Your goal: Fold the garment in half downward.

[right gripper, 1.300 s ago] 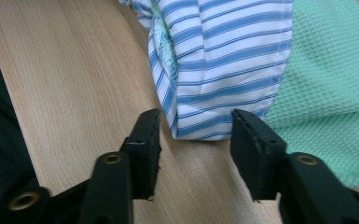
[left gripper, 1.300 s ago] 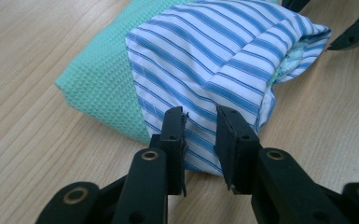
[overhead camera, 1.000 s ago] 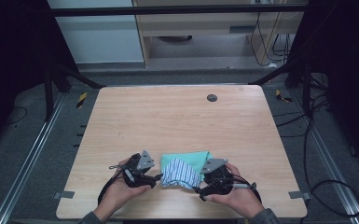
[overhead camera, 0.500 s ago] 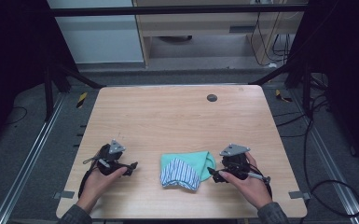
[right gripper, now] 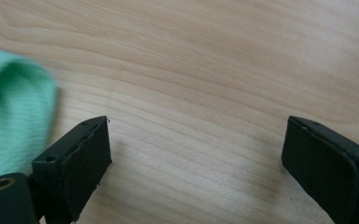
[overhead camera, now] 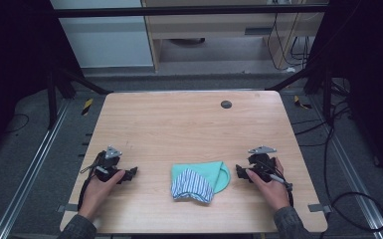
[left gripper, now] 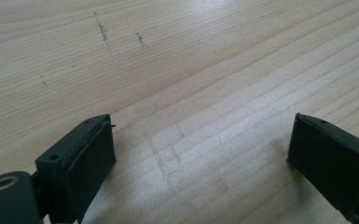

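A: The folded cloth (overhead camera: 199, 180), green with a striped layer on top, lies on the surface (overhead camera: 179, 124) near its front edge.

B: And the left hand-held gripper (overhead camera: 133, 172)?

A: Left of the cloth, well apart, jaws just opened wide, nothing between them. The right hand-held gripper (overhead camera: 239, 171) sits just beside the cloth, likewise spread and empty; the fold looks finished.

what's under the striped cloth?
The striped cloth lies on a folded green cloth, whose far and right parts stick out, on the table. Whatever else is beneath is covered.
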{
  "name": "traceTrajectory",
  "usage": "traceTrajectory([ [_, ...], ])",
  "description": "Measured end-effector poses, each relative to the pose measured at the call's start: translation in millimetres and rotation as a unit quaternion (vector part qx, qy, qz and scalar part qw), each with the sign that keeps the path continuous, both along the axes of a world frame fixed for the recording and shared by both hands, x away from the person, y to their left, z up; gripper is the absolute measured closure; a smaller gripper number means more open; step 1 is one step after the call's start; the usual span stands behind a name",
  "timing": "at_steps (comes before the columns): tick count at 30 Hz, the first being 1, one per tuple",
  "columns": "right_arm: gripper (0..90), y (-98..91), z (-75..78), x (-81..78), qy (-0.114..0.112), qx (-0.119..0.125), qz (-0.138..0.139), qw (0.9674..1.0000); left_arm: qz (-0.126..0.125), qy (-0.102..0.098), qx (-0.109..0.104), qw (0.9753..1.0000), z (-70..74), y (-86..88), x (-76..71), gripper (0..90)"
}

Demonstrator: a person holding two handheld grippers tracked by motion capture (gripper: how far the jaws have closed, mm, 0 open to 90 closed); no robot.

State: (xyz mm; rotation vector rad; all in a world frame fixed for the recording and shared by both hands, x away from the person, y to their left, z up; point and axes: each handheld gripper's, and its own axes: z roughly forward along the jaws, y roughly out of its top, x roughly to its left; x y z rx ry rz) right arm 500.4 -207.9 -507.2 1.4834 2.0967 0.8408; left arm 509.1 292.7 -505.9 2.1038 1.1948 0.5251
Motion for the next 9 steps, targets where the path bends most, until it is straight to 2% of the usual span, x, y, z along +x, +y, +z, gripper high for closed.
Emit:
traceTrajectory([
  [1,3.3,-0.8,-1.4,0.6,-0.005,0.003,-0.003,1.0000,-0.002,-0.006,-0.004,1.0000,-1.9,-0.3,0.5,3.7],
  [4,0.2,-2.9,-5.3,2.2,-0.020,0.007,-0.011,0.9997,-0.003,-0.006,-0.003,1.0000,-2.0,-0.6,1.5,1.9],
  [9,0.2,-6.1,-5.3,3.9,-0.021,0.008,-0.042,0.9989,0.006,-0.003,-0.002,1.0000,-2.3,-1.1,1.8,0.0],
])
